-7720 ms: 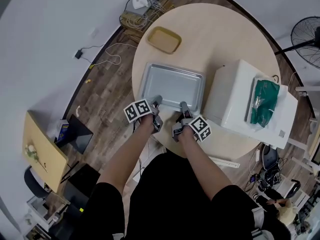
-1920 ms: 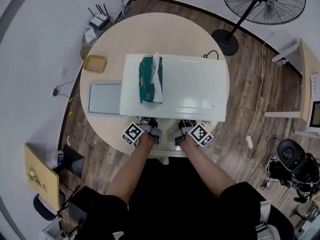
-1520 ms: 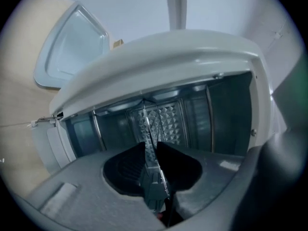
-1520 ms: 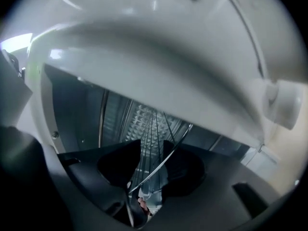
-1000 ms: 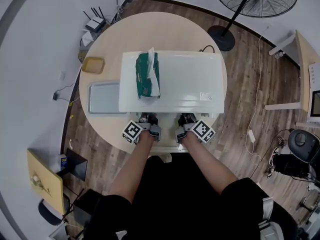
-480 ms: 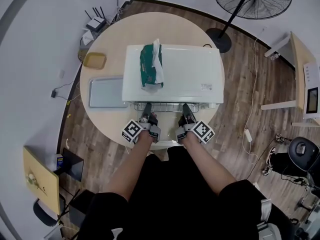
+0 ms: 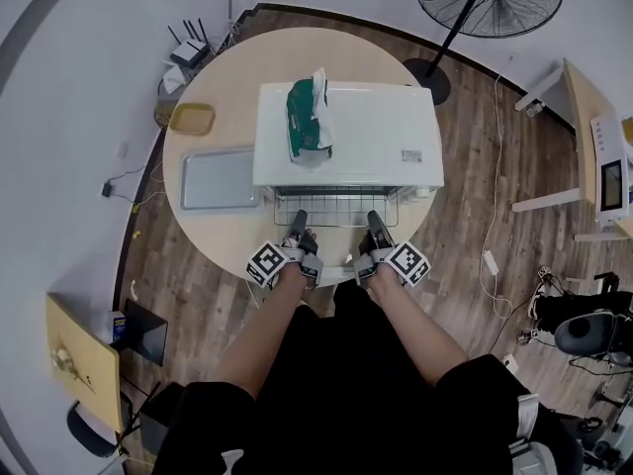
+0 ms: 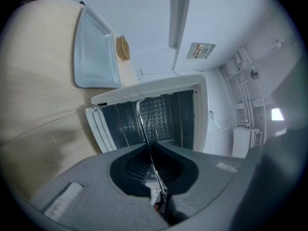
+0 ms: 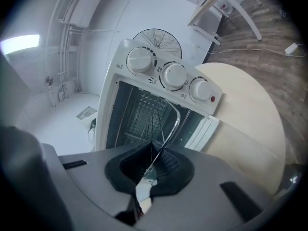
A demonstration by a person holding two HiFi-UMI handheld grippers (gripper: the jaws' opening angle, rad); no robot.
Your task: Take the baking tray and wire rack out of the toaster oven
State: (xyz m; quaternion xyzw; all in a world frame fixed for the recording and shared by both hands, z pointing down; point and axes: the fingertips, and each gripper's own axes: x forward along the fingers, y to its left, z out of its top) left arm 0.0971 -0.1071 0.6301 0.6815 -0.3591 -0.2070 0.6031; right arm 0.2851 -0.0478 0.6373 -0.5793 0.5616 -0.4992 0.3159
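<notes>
Tray first: the baking tray (image 7: 220, 178) lies flat on the round table (image 7: 223, 231), just left of the toaster oven (image 7: 346, 137) and outside it; the left gripper view also catches it, the right gripper view does not. Left gripper (image 7: 296, 221) and right gripper (image 7: 375, 220) each have jaws clamped on the front wire of the wire rack (image 7: 336, 206), which sticks part-way out of the oven mouth. Only the right gripper view shows the three control knobs (image 9: 173, 76), and only the head view the green pack (image 7: 310, 117) on the oven's top.
</notes>
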